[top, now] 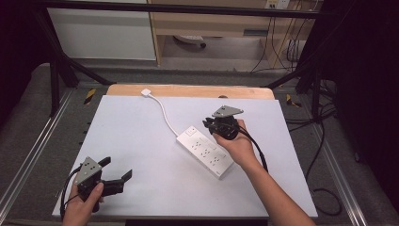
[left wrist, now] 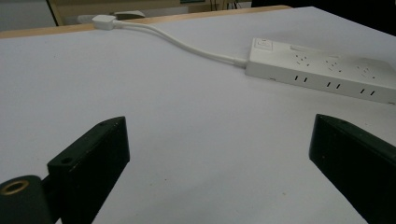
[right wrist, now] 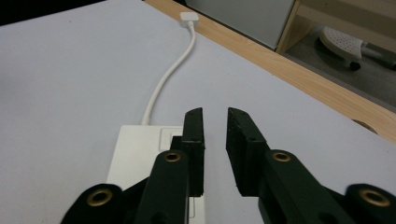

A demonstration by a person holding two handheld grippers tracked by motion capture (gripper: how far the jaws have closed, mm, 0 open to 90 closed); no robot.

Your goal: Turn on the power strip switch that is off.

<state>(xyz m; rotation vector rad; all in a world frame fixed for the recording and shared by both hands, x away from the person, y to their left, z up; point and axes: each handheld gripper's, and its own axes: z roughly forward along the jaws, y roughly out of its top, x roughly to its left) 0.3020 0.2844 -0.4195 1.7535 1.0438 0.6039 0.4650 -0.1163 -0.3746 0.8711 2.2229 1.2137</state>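
High view: a white power strip (top: 205,151) lies slantwise in the middle of the white bench (top: 141,155), its cord (top: 162,110) running to a plug (top: 145,92) at the far edge. Right tongs (top: 208,125) hover over the strip's switch end, jaws nearly together with a narrow gap, gripping nothing. Left tongs (top: 118,168) rest at the near left corner, jaws wide apart and empty.

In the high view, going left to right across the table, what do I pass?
Left gripper → plug → power strip → right gripper, its hand overlapping the strip's right side.
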